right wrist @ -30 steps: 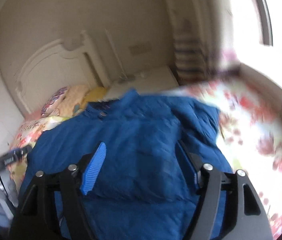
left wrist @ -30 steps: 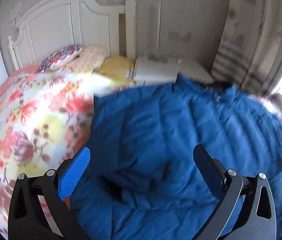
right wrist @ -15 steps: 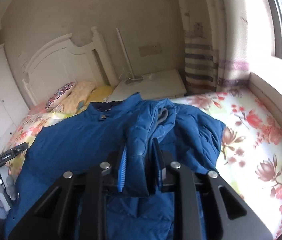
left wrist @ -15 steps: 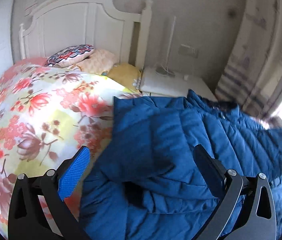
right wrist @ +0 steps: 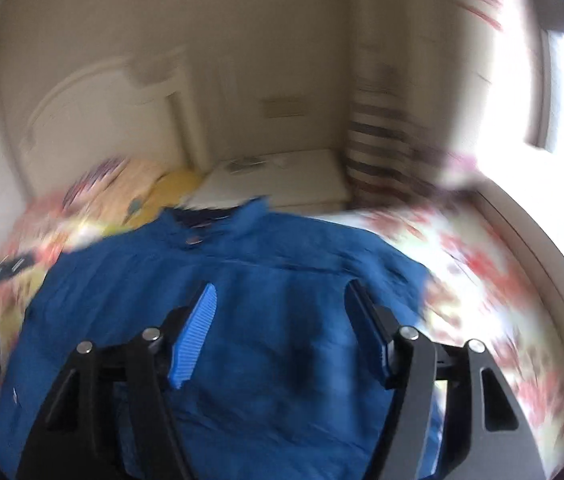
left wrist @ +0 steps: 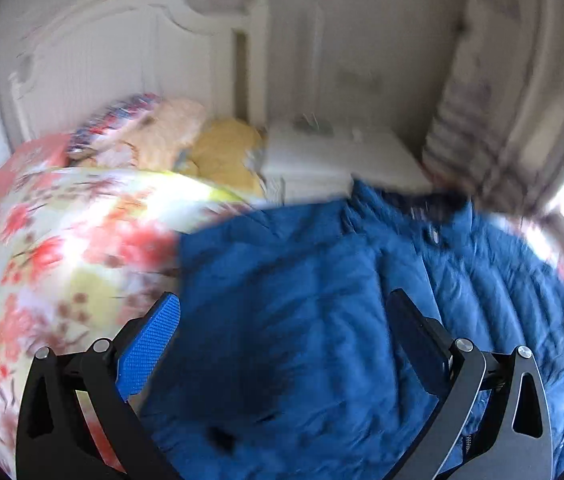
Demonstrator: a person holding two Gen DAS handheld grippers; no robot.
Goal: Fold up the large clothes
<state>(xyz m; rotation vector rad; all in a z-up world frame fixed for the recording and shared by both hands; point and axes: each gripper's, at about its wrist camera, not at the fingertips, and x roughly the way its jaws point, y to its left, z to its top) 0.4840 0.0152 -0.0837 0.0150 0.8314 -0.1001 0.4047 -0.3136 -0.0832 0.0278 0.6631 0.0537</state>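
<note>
— Where is the jacket (left wrist: 322, 320) now?

— Flat on the bed (left wrist: 61, 248), collar toward the headboard (left wrist: 113, 52). Both views are smeared with motion blur, so the quilting and the snaps at the collar are only just readable.

— And the left gripper (left wrist: 282, 312)?

— It hangs over the jacket's near part, jaws spread wide, nothing between the pads. The blue pad sits over the jacket's edge next to the floral quilt; the dark one is over the middle of the jacket. Whether the tips brush the cloth, I can't tell.

— The right gripper (right wrist: 279, 300)?

— Its jaws are opening, with only bare jacket below them and no fold pinched. It points at the jacket's chest, below the collar.

— What's cut off?

— The jacket's hem runs under both grippers and out of the bottom of each view. Its far side, away from the headboard's post, fades into window glare. A dark tool pokes in at the left edge of the right view, beside the jacket's shoulder; too blurred to say more.

— Anything past the jacket?

— Pillows (left wrist: 153, 132) against the headboard, a white nightstand (left wrist: 334, 160) just beyond the collar, a striped curtain (right wrist: 382, 140) next to that.
</note>
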